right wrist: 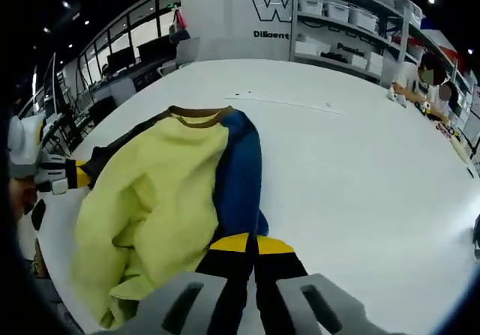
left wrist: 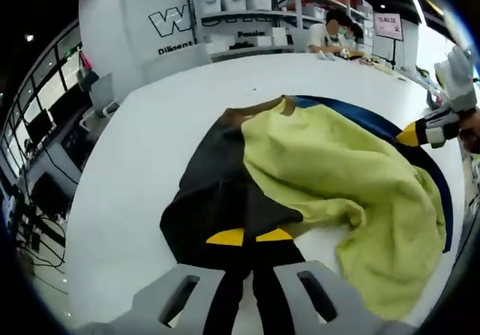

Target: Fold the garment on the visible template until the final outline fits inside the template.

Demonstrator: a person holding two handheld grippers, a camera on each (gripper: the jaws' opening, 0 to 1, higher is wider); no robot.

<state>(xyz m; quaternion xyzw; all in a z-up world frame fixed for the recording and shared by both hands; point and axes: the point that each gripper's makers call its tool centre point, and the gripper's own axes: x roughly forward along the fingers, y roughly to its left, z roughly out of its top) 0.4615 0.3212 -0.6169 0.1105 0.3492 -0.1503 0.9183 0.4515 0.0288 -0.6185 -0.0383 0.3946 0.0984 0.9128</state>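
Observation:
A garment with black point(left wrist: 217, 177), yellow-green point(left wrist: 330, 163) and blue point(left wrist: 375, 121) panels lies rumpled on the white table point(left wrist: 150, 148), brown collar point(left wrist: 262, 109) at the far end. My left gripper point(left wrist: 250, 236), with yellow tips, is shut on the black panel's near edge. In the right gripper view the same garment point(right wrist: 157, 192) shows its blue strip point(right wrist: 240, 170) running down to my right gripper point(right wrist: 253, 245), which is shut on that blue edge. The right gripper point(left wrist: 420, 133) also enters the left gripper view at the blue edge, and the left gripper point(right wrist: 64, 174) enters the right gripper view by the black edge.
Gloved hands point(left wrist: 459, 73) point(right wrist: 22, 144) hold the grippers. A thin strip of marks point(right wrist: 285, 100) lies on the table beyond the collar. Shelves with white bins point(right wrist: 337, 20) and seated people point(left wrist: 337, 35) stand past the far edge. Bare white table point(right wrist: 360, 185) spreads to the right of the garment.

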